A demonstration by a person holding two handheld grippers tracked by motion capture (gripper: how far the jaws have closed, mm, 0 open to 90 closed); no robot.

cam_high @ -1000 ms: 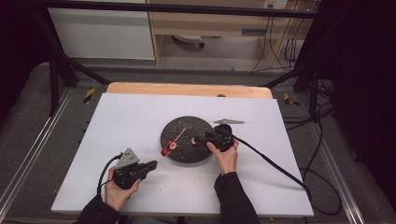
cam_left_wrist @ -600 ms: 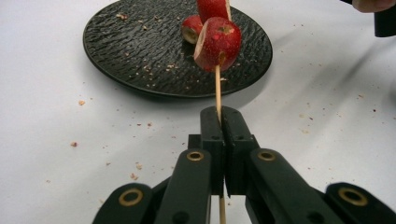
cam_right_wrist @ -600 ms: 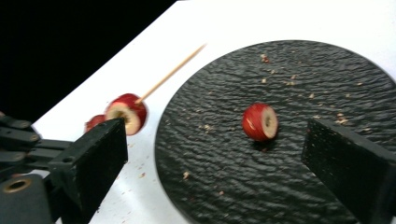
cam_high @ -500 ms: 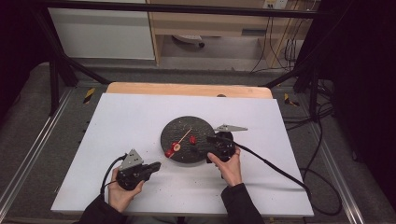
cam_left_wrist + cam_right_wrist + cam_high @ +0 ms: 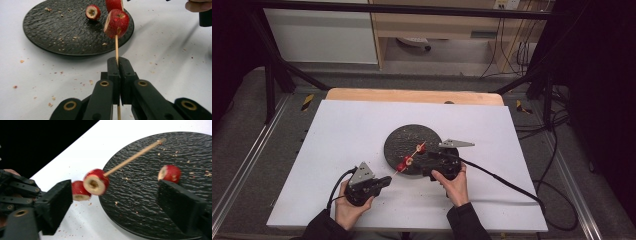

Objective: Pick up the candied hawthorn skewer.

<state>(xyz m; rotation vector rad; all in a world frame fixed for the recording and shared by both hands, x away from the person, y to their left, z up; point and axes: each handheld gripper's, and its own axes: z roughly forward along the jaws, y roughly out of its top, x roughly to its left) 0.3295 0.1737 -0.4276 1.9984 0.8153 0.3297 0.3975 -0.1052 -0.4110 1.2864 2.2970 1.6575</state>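
My left gripper [image 5: 387,180] [image 5: 117,65] is shut on the near end of a thin wooden skewer [image 5: 116,47] near the front of the white table. The skewer [image 5: 398,169] slants up over a black slate plate [image 5: 404,137] and carries two red fruit slices [image 5: 117,22] [image 5: 96,182]. A third slice [image 5: 92,12] [image 5: 170,173] lies loose on the plate. My right gripper [image 5: 421,161] [image 5: 118,206] stands open at the plate's front right. Its jaws have just been closing. The skewered slices sit between its pads [image 5: 57,203] without touching them.
Crumbs lie scattered over the plate [image 5: 140,202] and the white tabletop [image 5: 342,135]. A cable [image 5: 507,182] runs from the right gripper off the table's right side. A wooden strip [image 5: 412,95] edges the table's far side.
The right gripper has drawn back from the plate's right toward its front edge, with wider jaws. A slice it was beside now lies loose. The left gripper has barely shifted.
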